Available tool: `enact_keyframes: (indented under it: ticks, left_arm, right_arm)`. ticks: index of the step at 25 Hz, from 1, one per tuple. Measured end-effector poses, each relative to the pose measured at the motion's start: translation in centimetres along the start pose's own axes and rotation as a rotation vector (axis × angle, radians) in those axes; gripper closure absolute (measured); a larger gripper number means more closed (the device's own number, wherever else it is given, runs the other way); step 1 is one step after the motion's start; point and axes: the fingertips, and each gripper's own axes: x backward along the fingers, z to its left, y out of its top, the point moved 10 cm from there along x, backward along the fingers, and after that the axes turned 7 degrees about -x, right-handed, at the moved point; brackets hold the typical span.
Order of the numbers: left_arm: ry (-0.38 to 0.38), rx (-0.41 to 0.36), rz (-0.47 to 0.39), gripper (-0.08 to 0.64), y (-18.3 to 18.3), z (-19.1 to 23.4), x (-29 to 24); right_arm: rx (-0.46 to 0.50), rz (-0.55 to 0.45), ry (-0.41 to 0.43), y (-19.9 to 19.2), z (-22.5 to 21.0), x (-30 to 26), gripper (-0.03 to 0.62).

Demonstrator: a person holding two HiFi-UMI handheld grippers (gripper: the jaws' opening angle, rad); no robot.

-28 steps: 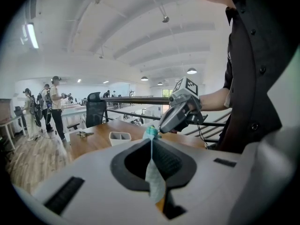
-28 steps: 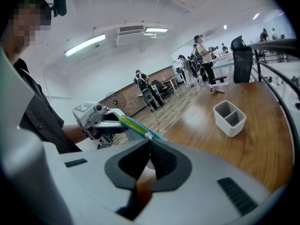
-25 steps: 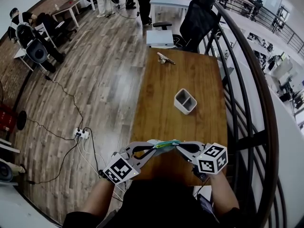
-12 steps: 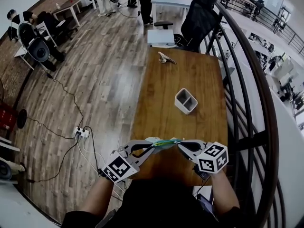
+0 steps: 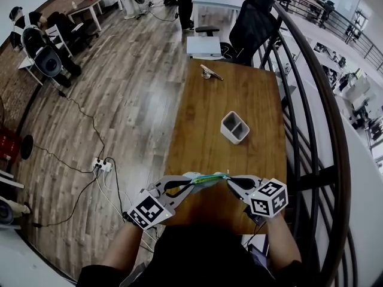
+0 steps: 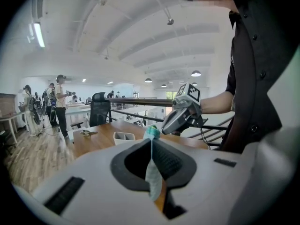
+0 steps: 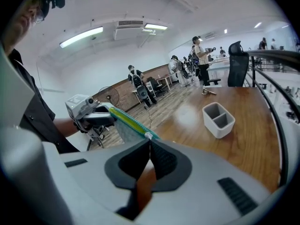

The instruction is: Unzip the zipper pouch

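A teal mesh zipper pouch [image 5: 206, 179] with a yellow-green zip band hangs in the air over the near edge of the wooden table [image 5: 227, 100], stretched between both grippers. My left gripper [image 5: 190, 184] is shut on the pouch's left end; the fabric [image 6: 153, 172] shows pinched between its jaws [image 6: 151, 139]. My right gripper [image 5: 228, 180] is shut at the pouch's right end, where the small white zipper pull [image 7: 148, 136] sits at its fingertips [image 7: 150, 142]. From there the pouch [image 7: 123, 121] runs away towards the left gripper [image 7: 86, 111].
A grey two-compartment holder [image 5: 233, 127] stands mid-table. A small object [image 5: 209, 73] lies at the far end, near a black office chair [image 5: 248, 23]. A dark railing [image 5: 311, 130] runs along the right. A power strip with cables [image 5: 102, 167] lies on the floor.
The right gripper has edged slightly to the right with its end of the pouch. The left gripper has kept still.
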Motion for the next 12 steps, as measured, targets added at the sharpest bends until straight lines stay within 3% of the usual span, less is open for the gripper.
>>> enact_keyframes:
  ticks: [12]
  left_arm:
    - [0.002,0.026,-0.010,0.543,-0.41,0.57,0.31]
  right_arm:
    - [0.006,-0.006,-0.061,-0.43,-0.66,0.50,0.594]
